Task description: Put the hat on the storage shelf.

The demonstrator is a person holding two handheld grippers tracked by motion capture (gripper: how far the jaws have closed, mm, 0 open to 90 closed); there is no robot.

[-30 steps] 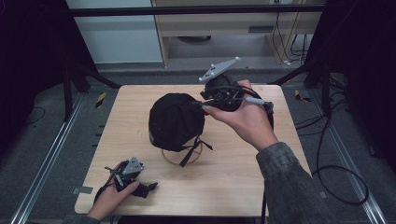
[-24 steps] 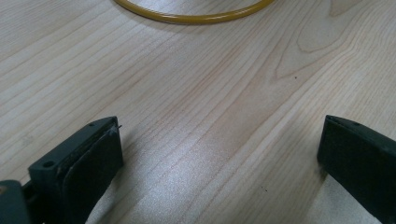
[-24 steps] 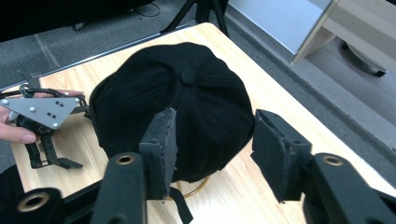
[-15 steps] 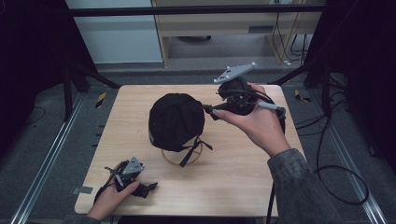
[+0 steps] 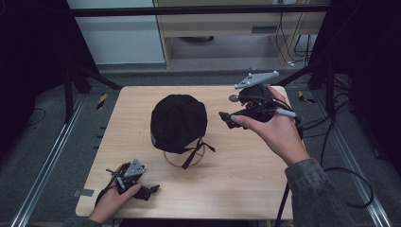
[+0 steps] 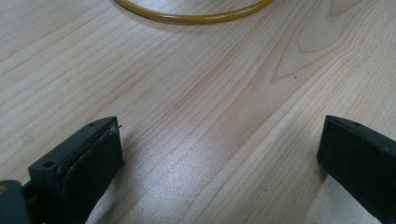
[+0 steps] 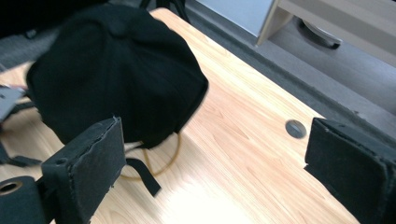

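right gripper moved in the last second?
Yes. In the high view the right gripper has drawn back rightward from the black cap, which has stayed put; its jaws stand open with bare table between.

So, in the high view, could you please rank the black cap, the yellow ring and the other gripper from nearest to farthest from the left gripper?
1. Yellow ring, just up-right of the left gripper.
2. Black cap, mid-table, above the ring.
3. Right gripper, raised at the far right.

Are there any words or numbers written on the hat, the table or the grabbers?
None can be read.
Black cap: plain black, no logo or lettering visible.
Wooden table: bare wood grain, no print.
Yellow ring: no marking.
Left gripper and right gripper: black pads with no label showing.
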